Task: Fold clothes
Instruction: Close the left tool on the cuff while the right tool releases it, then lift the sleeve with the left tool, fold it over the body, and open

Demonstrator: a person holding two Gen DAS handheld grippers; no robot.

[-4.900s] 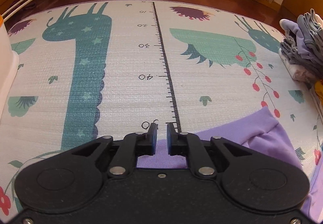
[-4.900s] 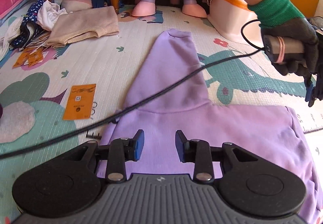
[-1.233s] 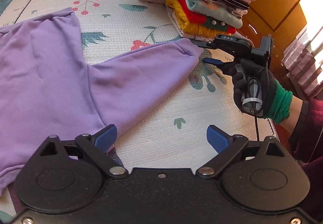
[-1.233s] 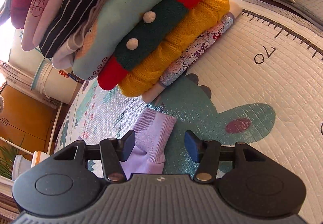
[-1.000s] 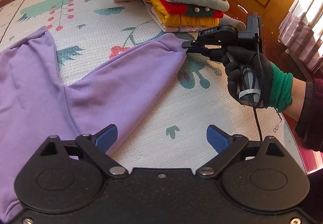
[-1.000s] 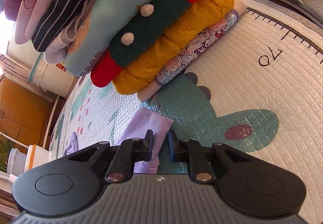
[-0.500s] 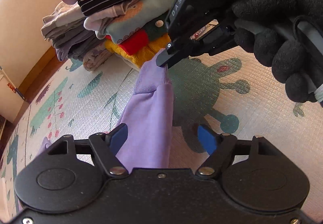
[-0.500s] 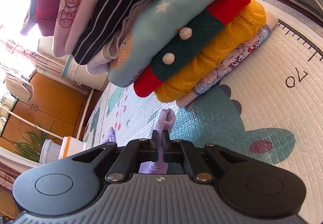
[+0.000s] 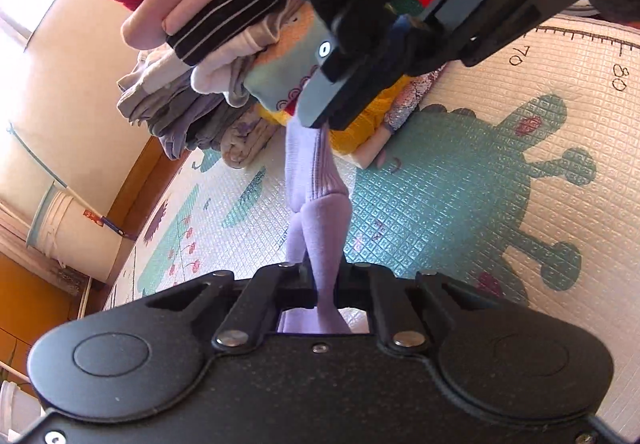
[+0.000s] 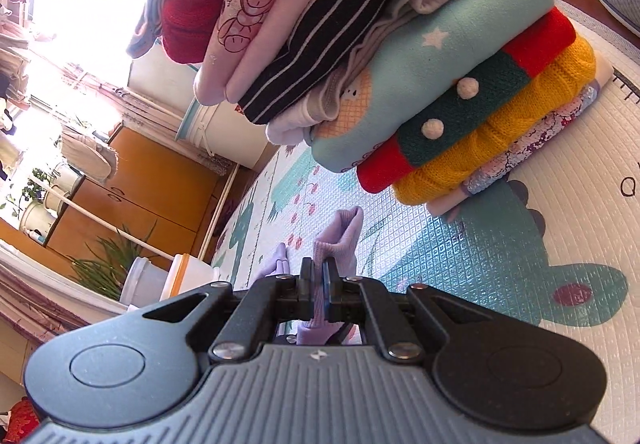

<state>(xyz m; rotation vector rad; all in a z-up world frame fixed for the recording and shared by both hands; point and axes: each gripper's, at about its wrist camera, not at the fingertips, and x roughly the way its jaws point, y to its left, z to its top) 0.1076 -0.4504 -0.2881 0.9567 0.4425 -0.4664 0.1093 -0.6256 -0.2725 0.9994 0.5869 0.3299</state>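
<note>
Left gripper (image 9: 320, 286) clamped on the lilac knit sweatshirt sleeve (image 9: 316, 188) a little below its ribbed cuff; right gripper (image 10: 319, 286) pinched on the cuff end itself (image 10: 338, 240). Sleeve strung taut between the two, lifted off the patterned foam play mat (image 9: 460, 180), long axis running straight from left tool up to right, just beside the tall stack of folded clothes (image 10: 400, 64). Right tool nearer the tip, so probably the one to lead the sleeve inward. Printed ruler marks "70" and "80" legible on the mat.
</note>
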